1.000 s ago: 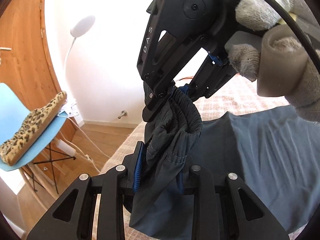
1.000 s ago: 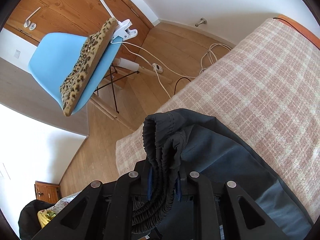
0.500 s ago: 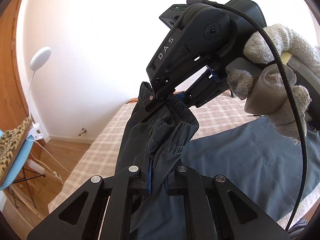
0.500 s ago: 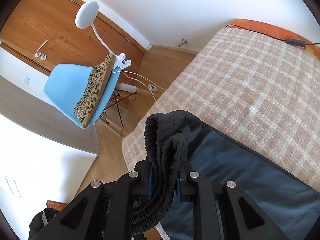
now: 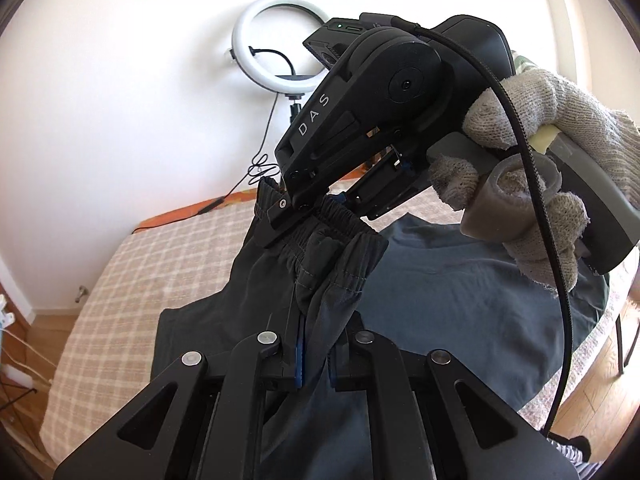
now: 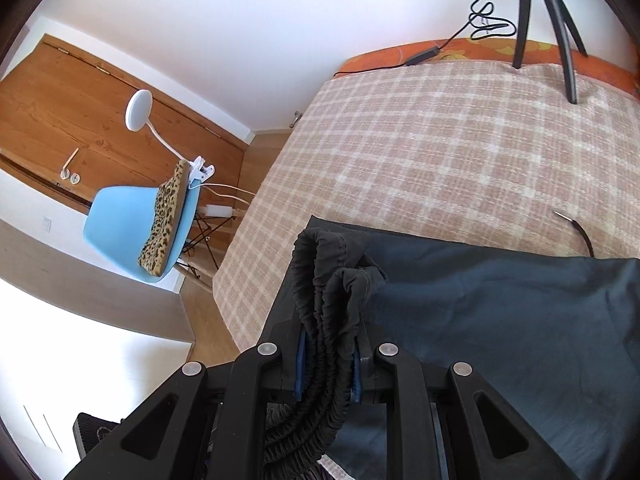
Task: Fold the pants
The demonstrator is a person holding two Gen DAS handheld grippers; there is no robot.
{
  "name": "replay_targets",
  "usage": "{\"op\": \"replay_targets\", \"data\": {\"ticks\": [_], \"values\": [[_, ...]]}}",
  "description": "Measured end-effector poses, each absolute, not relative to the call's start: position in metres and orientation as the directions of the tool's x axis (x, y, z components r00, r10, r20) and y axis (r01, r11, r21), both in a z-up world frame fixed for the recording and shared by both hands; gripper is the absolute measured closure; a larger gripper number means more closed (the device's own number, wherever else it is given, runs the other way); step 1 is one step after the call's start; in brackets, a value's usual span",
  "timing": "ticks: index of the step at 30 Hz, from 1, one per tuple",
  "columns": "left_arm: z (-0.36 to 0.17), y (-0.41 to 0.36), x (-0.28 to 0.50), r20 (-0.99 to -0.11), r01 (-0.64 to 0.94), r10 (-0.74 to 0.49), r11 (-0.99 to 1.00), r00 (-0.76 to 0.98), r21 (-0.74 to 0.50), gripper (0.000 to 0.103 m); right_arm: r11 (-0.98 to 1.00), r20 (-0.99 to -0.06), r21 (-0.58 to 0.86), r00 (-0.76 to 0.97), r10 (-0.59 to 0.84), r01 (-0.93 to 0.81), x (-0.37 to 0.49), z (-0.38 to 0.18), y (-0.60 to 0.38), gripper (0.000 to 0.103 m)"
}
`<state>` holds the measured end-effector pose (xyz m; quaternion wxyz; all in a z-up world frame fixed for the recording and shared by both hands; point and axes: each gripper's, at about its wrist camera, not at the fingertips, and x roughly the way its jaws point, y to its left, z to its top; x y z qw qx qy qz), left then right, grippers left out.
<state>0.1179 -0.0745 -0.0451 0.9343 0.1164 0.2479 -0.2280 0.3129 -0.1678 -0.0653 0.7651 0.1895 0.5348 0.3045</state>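
Dark blue-grey pants point(image 5: 460, 304) lie partly spread on a checked bedspread point(image 5: 132, 280), their top end lifted off it. My left gripper point(image 5: 314, 364) is shut on a fold of the pants just below the elastic waistband point(image 5: 340, 232). In the left wrist view a gloved hand point(image 5: 532, 200) holds my right gripper point(image 5: 304, 216), which pinches the waistband from above. In the right wrist view my right gripper point(image 6: 328, 368) is shut on the bunched waistband point(image 6: 324, 300), and the pants point(image 6: 500, 320) trail off to the right across the bedspread point(image 6: 440, 152).
A ring light point(image 5: 280, 44) on a stand sits at the bed's far end, its tripod legs point(image 6: 560, 32) on the bedspread beside a black cable point(image 6: 424, 56). A blue chair point(image 6: 124, 232) with a leopard-print cushion and a clip lamp point(image 6: 138, 110) stand on the wooden floor to the left.
Both grippers have swung with the waistband from the bed's edge toward its far end, lifting slightly. The chair has slid out of the left wrist view and the ring light has come in.
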Motion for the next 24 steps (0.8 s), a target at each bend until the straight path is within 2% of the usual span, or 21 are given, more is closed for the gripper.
{"op": "replay_targets", "data": {"ticks": [14,17,24], "values": [[-0.053,-0.169,0.102,-0.599,0.694,-0.502,0.708,0.625,0.13,0.095,0.789,-0.714,0.604,0.362,0.599,-0.114,0.255,-0.073,-0.298,0.087],[-0.052,-0.18,0.099,-0.61,0.727,-0.525,0.675,0.594,0.127,0.092,0.791,-0.711,0.606,0.392,0.584,-0.081,0.246,-0.073,-0.325,0.087],[-0.041,-0.169,0.094,-0.623,0.733,-0.545,0.677,0.561,0.067,0.076,0.795,-0.714,0.606,0.432,0.551,-0.013,0.219,-0.083,-0.386,0.087]]}}
